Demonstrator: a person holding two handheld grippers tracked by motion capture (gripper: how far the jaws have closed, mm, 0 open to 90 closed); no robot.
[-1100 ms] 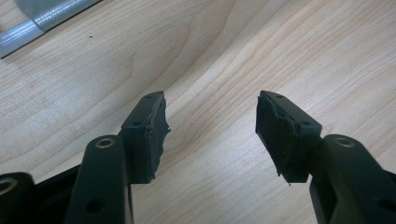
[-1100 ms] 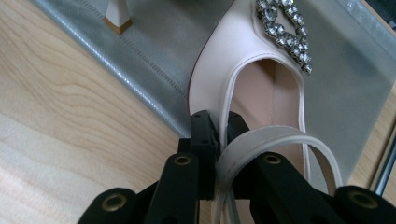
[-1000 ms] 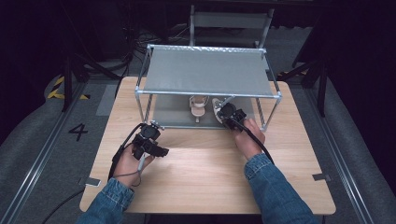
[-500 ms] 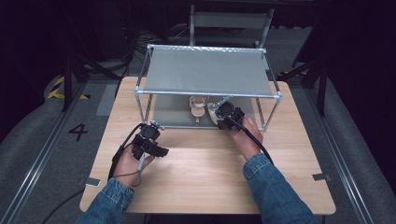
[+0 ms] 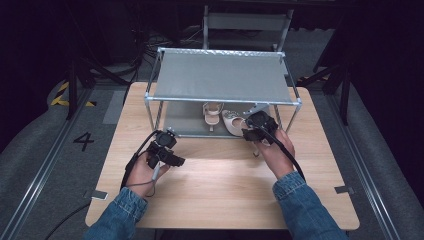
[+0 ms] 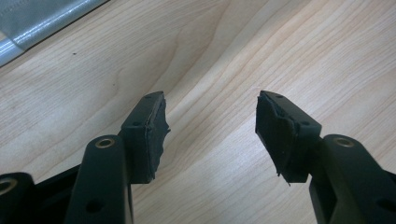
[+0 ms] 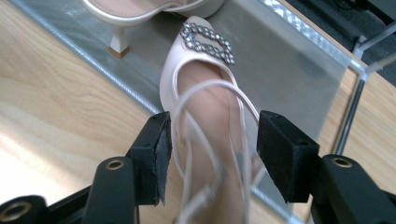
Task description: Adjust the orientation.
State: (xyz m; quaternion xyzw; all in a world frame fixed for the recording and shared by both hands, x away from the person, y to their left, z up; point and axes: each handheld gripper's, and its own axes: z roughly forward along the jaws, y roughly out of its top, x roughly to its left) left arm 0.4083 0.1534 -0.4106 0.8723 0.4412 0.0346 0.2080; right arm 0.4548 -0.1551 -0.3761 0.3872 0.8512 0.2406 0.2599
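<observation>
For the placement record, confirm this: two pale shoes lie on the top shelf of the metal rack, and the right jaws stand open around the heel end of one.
Wrong shelf. The two pale shoes lie on the bottom shelf of the metal rack, under the bare top one, as the high view shows. The rest holds: the right gripper has just been opening, its jaws apart around one shoe's heel end.

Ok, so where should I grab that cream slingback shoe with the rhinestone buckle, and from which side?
Probably across the heel end of the cream slingback shoe with the rhinestone buckle, coming from the table's front edge: its toe points into the metal rack, its back faces out. The open right gripper already straddles it there.
</observation>
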